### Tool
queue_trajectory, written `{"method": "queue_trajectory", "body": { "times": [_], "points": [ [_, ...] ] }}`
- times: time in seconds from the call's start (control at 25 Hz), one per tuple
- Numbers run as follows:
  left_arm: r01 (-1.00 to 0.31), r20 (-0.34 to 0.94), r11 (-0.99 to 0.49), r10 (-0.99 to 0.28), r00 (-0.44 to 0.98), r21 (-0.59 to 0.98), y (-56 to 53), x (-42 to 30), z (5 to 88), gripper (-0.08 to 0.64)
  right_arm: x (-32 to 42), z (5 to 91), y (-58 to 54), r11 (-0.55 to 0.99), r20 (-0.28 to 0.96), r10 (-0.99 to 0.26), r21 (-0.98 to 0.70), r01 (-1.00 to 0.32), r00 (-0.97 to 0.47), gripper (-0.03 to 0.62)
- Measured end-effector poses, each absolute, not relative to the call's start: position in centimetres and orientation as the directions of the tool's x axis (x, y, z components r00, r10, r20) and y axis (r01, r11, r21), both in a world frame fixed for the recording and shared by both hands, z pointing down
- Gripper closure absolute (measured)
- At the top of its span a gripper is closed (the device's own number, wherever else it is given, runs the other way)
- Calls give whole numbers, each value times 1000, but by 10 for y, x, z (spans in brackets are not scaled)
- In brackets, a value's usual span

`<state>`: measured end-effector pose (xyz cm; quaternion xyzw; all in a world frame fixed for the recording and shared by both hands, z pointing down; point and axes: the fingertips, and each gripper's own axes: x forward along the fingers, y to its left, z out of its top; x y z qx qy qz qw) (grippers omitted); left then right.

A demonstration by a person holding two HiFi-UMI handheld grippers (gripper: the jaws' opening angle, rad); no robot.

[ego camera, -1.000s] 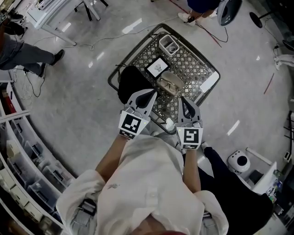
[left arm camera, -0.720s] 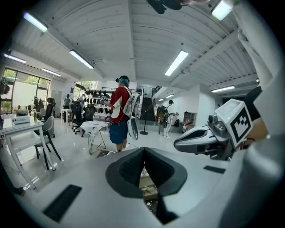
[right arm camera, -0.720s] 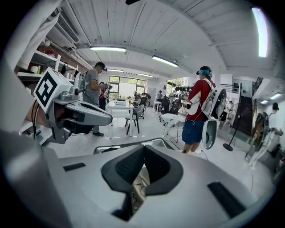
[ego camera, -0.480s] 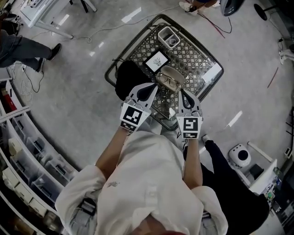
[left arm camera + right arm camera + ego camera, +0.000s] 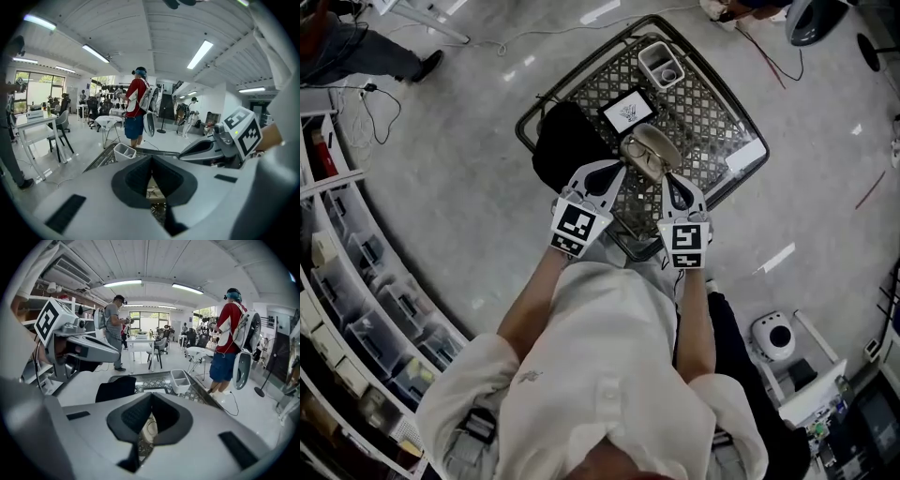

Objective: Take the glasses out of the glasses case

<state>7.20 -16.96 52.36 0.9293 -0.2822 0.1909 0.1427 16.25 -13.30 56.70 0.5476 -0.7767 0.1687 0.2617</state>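
Observation:
The glasses case (image 5: 649, 150) lies open on the lattice table top (image 5: 712, 117), tan inside, with the glasses (image 5: 643, 161) resting in it. My left gripper (image 5: 614, 170) hovers just left of the case, jaws shut and holding nothing. My right gripper (image 5: 672, 181) is at the case's near right edge, also shut and empty. In the left gripper view the shut jaws (image 5: 151, 161) point at the case (image 5: 153, 192), seen through the gap under them. The right gripper view shows the same: shut jaws (image 5: 151, 397) and the case (image 5: 149, 427) below.
A black cloth (image 5: 565, 150) lies at the table's left, close to my left gripper. A white card with a print (image 5: 626, 112), a white two-part bin (image 5: 664, 63) and a white sheet (image 5: 743, 157) are also on the table. People stand beyond the table.
Both grippers have come down and forward toward the case, staying shut. The case and the other things on the table have not moved.

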Motion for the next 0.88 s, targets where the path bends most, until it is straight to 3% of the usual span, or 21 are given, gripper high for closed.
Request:
{"method": "queue_trajectory", "body": {
  "times": [0.88],
  "points": [
    [-651, 539, -723, -462, 705, 231, -165, 102, 602, 546, 170, 664, -155, 519, 714, -592, -16, -855, -373, 566]
  ]
}}
